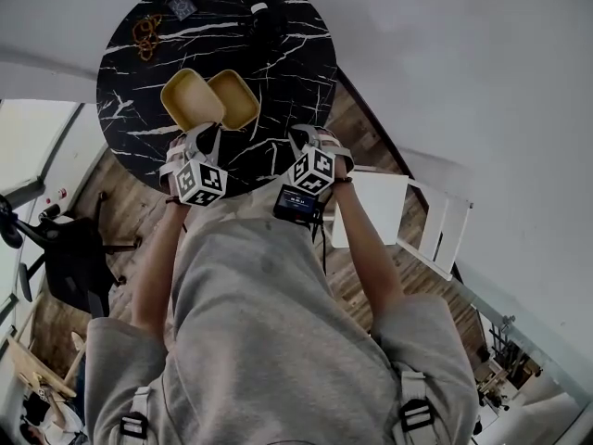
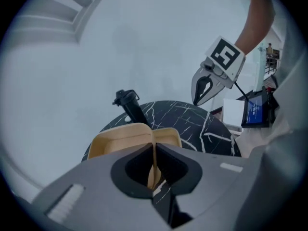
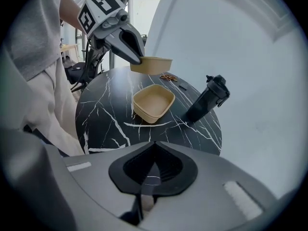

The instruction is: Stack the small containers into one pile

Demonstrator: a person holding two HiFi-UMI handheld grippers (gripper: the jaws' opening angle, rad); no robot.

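Your left gripper (image 1: 198,133) has its fingers clenched on the rim of one tan container (image 3: 153,65). It hangs above the table (image 1: 278,54), open side up and roughly level, its long axis running out from your fingers toward the table's middle. The other container (image 3: 153,102) sits flat near the table's middle. Your right gripper (image 1: 304,135) hovers over the table's near edge, fingers clenched on nothing.
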